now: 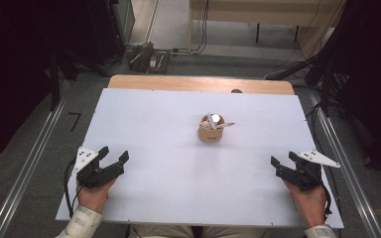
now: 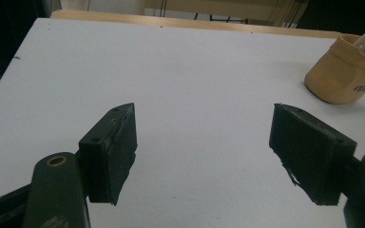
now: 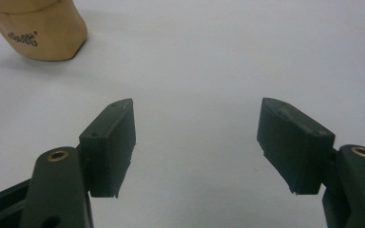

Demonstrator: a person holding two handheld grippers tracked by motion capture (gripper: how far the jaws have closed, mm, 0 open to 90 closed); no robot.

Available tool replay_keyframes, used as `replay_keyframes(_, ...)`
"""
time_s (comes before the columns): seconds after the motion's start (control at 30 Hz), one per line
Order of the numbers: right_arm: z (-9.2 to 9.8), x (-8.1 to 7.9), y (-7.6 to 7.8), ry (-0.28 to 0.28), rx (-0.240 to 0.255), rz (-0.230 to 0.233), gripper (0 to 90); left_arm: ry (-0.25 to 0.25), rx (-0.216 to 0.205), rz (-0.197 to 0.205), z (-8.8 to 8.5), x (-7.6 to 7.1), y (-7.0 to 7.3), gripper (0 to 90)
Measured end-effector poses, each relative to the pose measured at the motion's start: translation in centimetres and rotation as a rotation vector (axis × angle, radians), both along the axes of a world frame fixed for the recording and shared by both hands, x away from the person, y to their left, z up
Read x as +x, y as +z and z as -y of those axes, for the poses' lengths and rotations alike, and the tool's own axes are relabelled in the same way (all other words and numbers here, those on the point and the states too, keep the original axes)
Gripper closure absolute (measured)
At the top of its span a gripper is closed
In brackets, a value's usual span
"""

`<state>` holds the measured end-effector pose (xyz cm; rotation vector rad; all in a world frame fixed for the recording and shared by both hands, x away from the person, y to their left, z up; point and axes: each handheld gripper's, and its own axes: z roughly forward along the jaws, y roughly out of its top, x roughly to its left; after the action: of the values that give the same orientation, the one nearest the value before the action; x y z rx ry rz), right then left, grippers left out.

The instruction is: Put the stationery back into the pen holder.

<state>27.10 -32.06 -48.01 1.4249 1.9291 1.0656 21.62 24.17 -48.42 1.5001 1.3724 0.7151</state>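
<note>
The white desk takes most of the high view. Near its middle, a little toward the far edge, stands a tan wooden cup with small white items inside it. The left hand-held gripper rests near the front left corner, jaws spread apart and empty. The right hand-held gripper sits near the front right corner, also released, well apart from the cup.

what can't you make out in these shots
- Contents of the tan cup: high view, too small; white pieces stick out, kind unclear.
- Cup top: right gripper view, cut off by the upper edge.
- Cup lettering: left gripper view, cut off by the right edge.
</note>
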Motion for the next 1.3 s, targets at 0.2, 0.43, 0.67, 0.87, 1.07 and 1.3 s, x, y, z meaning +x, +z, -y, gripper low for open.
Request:
replay_keyframes(0.2,0.9,-0.3,-0.2,-0.023,-0.010,-0.004,26.9,0.008,0.001,-0.010,-0.4,-0.2,-0.1,25.2)
replay_keyframes(0.43,2.0,-0.7,-0.3,-0.057,-0.009,-0.008,27.0,0.011,0.017,-0.031,-0.7,-0.5,-0.4,25.1)
replay_keyframes(0.67,2.8,-0.8,-0.3,-0.083,-0.009,-0.004,26.9,0.004,0.035,-0.058,-0.7,-0.6,-0.6,25.0)
replay_keyframes(0.87,3.3,-0.8,-0.3,-0.101,-0.014,-0.002,26.9,0.009,0.047,-0.094,-1.0,-0.5,-0.9,23.8)
replay_keyframes(1.07,3.8,-0.8,-0.4,-0.122,-0.014,-0.008,26.9,0.025,0.046,-0.100,-1.5,-0.6,-1.0,23.7)
replay_keyframes(1.3,4.0,-0.8,-0.5,-0.133,-0.017,-0.010,26.9,0.030,0.026,-0.132,-1.8,-0.3,-1.3,22.9)
